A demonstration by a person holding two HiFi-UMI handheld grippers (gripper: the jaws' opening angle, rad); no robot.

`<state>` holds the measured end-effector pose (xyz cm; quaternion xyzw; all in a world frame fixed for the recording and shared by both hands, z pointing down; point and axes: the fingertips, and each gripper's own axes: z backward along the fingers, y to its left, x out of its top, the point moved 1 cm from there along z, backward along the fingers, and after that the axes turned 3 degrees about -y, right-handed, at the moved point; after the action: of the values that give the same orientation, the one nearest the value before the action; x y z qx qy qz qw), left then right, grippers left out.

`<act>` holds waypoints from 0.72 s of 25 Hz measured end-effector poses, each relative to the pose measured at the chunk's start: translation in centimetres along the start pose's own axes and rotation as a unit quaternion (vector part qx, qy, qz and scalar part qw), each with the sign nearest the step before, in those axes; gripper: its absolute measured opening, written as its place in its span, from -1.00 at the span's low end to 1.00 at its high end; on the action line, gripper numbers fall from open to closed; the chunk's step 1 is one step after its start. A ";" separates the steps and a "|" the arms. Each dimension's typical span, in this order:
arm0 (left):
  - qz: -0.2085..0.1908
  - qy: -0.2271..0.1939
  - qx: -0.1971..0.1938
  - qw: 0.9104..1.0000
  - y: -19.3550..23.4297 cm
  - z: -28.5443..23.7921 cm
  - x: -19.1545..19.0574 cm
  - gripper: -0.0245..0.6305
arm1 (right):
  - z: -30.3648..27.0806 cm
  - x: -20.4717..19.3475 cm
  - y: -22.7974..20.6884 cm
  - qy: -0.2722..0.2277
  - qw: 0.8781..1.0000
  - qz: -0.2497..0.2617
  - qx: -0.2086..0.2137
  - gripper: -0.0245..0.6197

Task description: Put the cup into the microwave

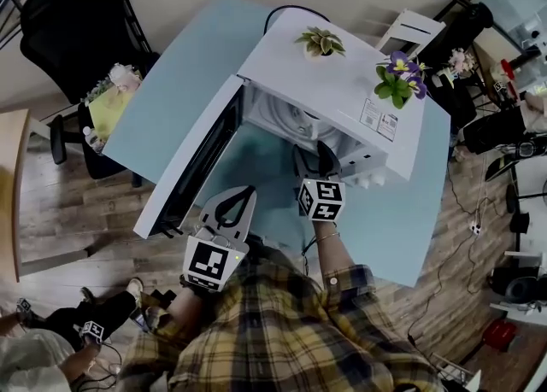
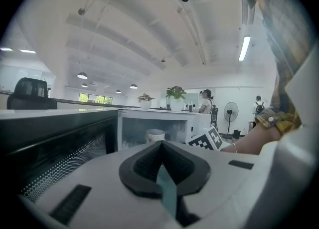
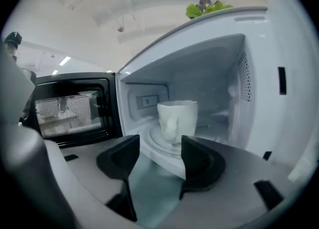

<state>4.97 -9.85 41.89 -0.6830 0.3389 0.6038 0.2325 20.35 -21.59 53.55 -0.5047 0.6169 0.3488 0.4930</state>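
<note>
A white cup [image 3: 177, 120] stands upright on the glass turntable [image 3: 154, 140] inside the open white microwave [image 3: 264, 73]. My right gripper [image 3: 159, 145] is open just outside the cavity, with the cup beyond its fingertips and nothing between the jaws. In the head view that right gripper [image 1: 315, 160] sits at the microwave's [image 1: 333, 83] mouth, and the cup is hidden there. My left gripper [image 1: 241, 198] hangs lower, near the open door [image 1: 201, 160], shut and empty. Over my left gripper [image 2: 162, 142] the cup [image 2: 155, 135] shows small inside the cavity.
The microwave stands on a light blue table [image 1: 171, 91]. Its black-windowed door [image 3: 75, 108] swings out to the left. Two potted plants [image 1: 320, 42] [image 1: 399, 76] sit on its top. A black chair [image 1: 77, 14] stands beyond the table, and a seated person [image 1: 51, 339] is at the lower left.
</note>
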 end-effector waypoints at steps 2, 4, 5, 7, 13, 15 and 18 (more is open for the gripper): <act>0.000 -0.003 0.001 1.000 -0.3 -0.1 0.1 -0.96 | 0.9 0.7 0.1 -0.011 1.000 -0.004 0.007 -0.17; -0.002 -0.007 0.000 1.000 -0.6 -0.3 0.3 -0.96 | 1.9 1.4 0.3 -0.023 1.000 -0.010 0.017 -0.17; -0.003 -0.010 0.000 1.000 -0.8 -0.4 0.4 -0.96 | 2.4 1.9 0.4 -0.029 0.999 -0.012 0.022 -0.17; -0.006 -0.015 -0.001 1.000 -1.1 -0.6 0.7 -0.96 | 3.6 2.9 0.5 -0.044 0.999 -0.011 0.029 -0.17; -0.016 -0.029 -0.001 0.999 -1.9 -1.2 1.4 -0.96 | 7.6 5.8 1.1 -0.075 0.995 -0.003 0.060 -0.17; -0.018 -0.031 -0.004 0.999 -2.3 -1.4 1.7 -0.96 | 9.0 6.5 1.3 -0.077 0.994 0.000 0.072 -0.17; -0.021 -0.035 -0.007 0.999 -2.9 -1.6 2.1 -0.96 | 11.1 7.7 1.3 -0.087 0.993 0.004 0.083 -0.18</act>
<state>8.29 -9.45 39.82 -0.6702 0.3118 0.6246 0.2521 21.85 -13.11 43.09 -0.4270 0.6008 0.3409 0.5835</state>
